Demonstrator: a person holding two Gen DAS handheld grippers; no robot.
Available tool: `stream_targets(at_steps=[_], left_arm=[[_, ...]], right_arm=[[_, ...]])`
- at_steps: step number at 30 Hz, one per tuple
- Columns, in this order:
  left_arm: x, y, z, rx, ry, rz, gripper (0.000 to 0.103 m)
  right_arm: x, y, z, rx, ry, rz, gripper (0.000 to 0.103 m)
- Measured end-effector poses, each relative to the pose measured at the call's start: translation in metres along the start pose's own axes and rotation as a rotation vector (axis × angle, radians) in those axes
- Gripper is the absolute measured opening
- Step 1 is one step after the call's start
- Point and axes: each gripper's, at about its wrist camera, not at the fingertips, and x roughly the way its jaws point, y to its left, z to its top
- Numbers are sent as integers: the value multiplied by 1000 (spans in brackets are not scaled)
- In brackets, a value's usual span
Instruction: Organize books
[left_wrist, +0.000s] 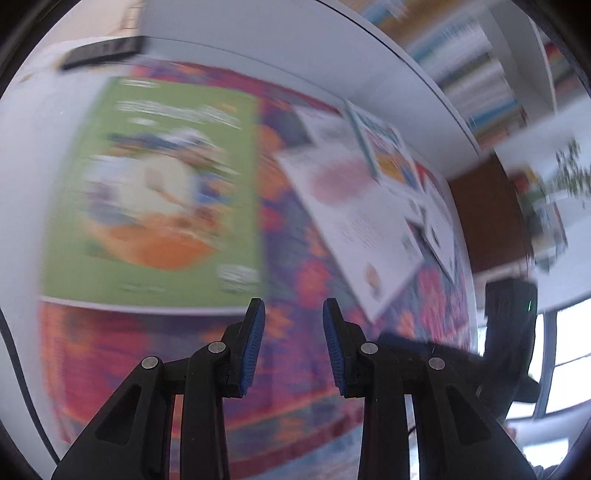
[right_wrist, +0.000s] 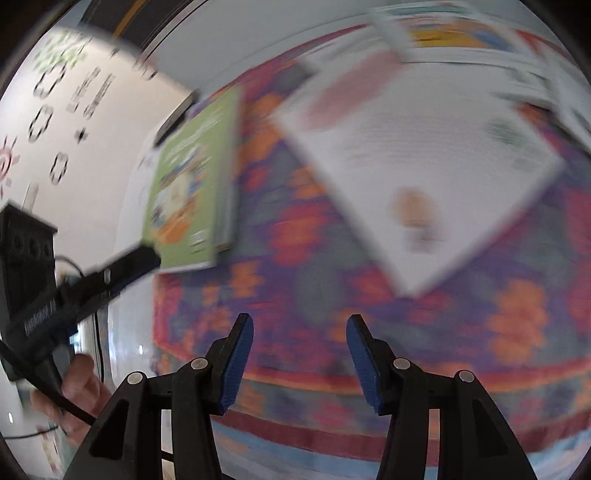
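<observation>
A green picture book (left_wrist: 155, 192) lies flat on a bright flowered cloth (left_wrist: 295, 258), ahead and to the left of my left gripper (left_wrist: 293, 321). To the right lies a large white book (left_wrist: 362, 214) with a smaller colourful book (left_wrist: 388, 151) on its far end. My left gripper is open, with only cloth between its blue pads. In the right wrist view the white book (right_wrist: 424, 166) lies just ahead of my right gripper (right_wrist: 299, 332), which is open and holds nothing. The green book (right_wrist: 192, 192) is at its left. Both views are motion-blurred.
The cloth covers a round white table (left_wrist: 258, 48), whose rim curves behind the books. A black flat object (left_wrist: 103, 51) lies at the far left. Full bookshelves (left_wrist: 480, 81) and a plant (left_wrist: 569, 170) stand beyond. A hand (right_wrist: 74, 387) grips the other gripper's black body (right_wrist: 74, 295).
</observation>
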Motion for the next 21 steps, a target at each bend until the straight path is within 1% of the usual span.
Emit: stream_targets(at_steps=[2, 5, 8, 9, 11, 12, 13, 14, 15, 17, 18, 19, 20, 21], left_arm=[[13, -25, -6, 28, 18, 8, 28], [28, -55, -12, 27, 27, 9, 28], [42, -79, -13, 17, 29, 30, 29], [45, -85, -12, 10, 29, 40, 30], [52, -92, -11, -13, 28, 45, 32], [56, -94, -10, -26, 29, 29, 36], [61, -96, -9, -43, 29, 7, 51], [66, -95, -8, -77, 25, -5, 72], [68, -94, -8, -102, 10, 2, 75], [75, -93, -6, -107, -13, 43, 75], [80, -94, -4, -103, -14, 86, 74], [87, -93, -2, -103, -12, 137, 71], [92, -93, -2, -100, -14, 160, 63], [98, -92, -1, -103, -17, 180, 58]], right_arm=[[-20, -22, 2, 31, -33, -5, 51], [-46, -47, 10, 36, -76, -30, 51], [-71, -65, 20, -9, -117, -91, 52], [-77, -72, 24, -28, -129, -109, 55], [-86, -80, 34, -63, -147, -139, 56], [-89, -83, 41, -86, -152, -152, 57], [-89, -84, 47, -102, -154, -151, 57], [-88, -86, 52, -114, -154, -147, 57], [-86, -89, 60, -125, -150, -146, 58], [-76, -97, 76, -136, -133, -149, 58], [-73, -100, 82, -134, -129, -147, 58], [-67, -104, 90, -130, -126, -141, 58], [-62, -105, 96, -128, -127, -131, 58], [-57, -109, 103, -129, -130, -119, 57]])
